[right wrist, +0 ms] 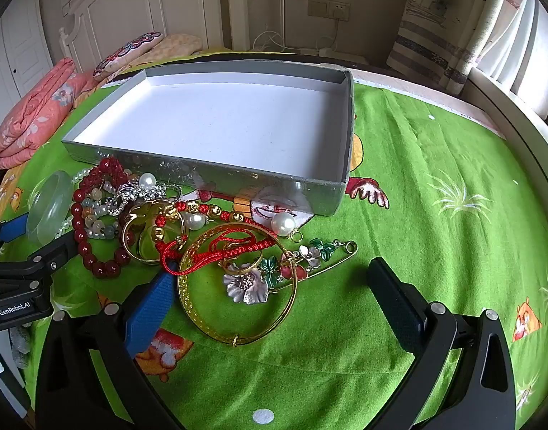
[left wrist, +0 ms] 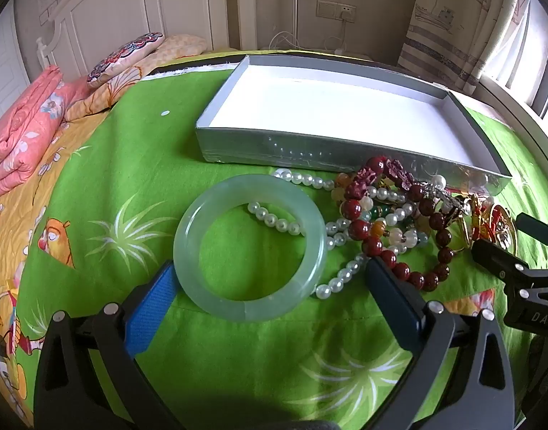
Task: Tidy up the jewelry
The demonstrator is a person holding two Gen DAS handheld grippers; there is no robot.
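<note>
A pale green jade bangle [left wrist: 249,247] lies on the green bedsheet, between the spread fingers of my open left gripper [left wrist: 270,272]; it also shows in the right wrist view [right wrist: 50,206]. A pearl strand [left wrist: 310,222] and red bead bracelets [left wrist: 392,222] lie in a pile to its right. My open right gripper [right wrist: 274,279] straddles a gold bangle [right wrist: 238,286], a flower brooch [right wrist: 249,283] and red cord [right wrist: 216,247]. An empty grey box with a white floor [right wrist: 223,125] stands just behind the pile; in the left wrist view it [left wrist: 331,114] is beyond the bangle.
A folded pink quilt [left wrist: 19,132] and pillows [left wrist: 130,57] lie at the far left by the white headboard. Curtains and a window are at the right. Green sheet [right wrist: 435,215] stretches right of the box.
</note>
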